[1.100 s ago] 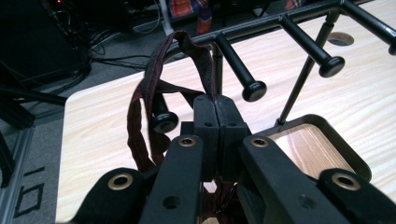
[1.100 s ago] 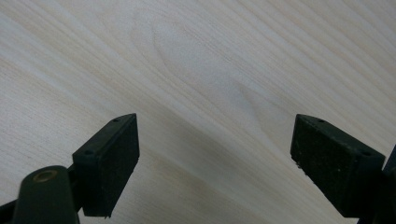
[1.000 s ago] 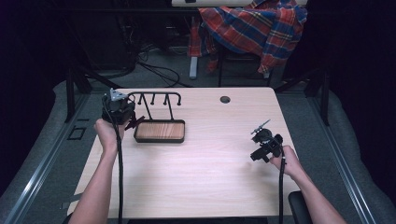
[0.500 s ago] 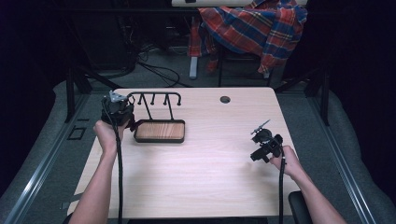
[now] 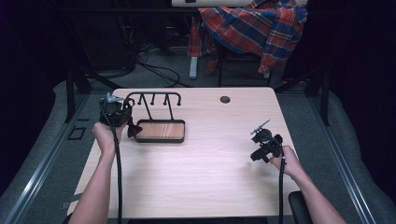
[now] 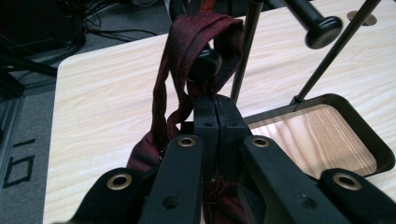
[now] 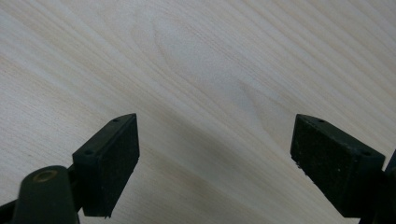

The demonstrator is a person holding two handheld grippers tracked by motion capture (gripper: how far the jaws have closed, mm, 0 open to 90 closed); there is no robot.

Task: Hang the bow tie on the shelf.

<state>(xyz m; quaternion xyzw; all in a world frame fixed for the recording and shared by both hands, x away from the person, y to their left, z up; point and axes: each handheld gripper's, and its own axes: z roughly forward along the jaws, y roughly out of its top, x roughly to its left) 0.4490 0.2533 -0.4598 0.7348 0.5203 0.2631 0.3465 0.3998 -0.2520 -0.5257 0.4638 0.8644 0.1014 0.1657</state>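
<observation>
A dark red cloth band [image 6: 187,51] is looped over the knob at the left end of a black hook rack [image 5: 154,98]. My left gripper [image 6: 215,103] is shut on that band right below the knob; in the high view the gripper [image 5: 122,111] sits at the rack's left end with the band [image 5: 134,129] hanging under it. The rack stands on a black tray with a wooden floor [image 5: 161,130]. My right gripper [image 7: 215,149] is open over bare tabletop, nothing between its jaws, at the table's right side [image 5: 264,144].
The light wooden table [image 5: 201,172] has a round cable hole [image 5: 225,99] near its far edge. Behind the table a plaid shirt [image 5: 252,28] hangs over a chair, with cables on the grey floor. The rack's other hooks [image 6: 322,30] jut near my left gripper.
</observation>
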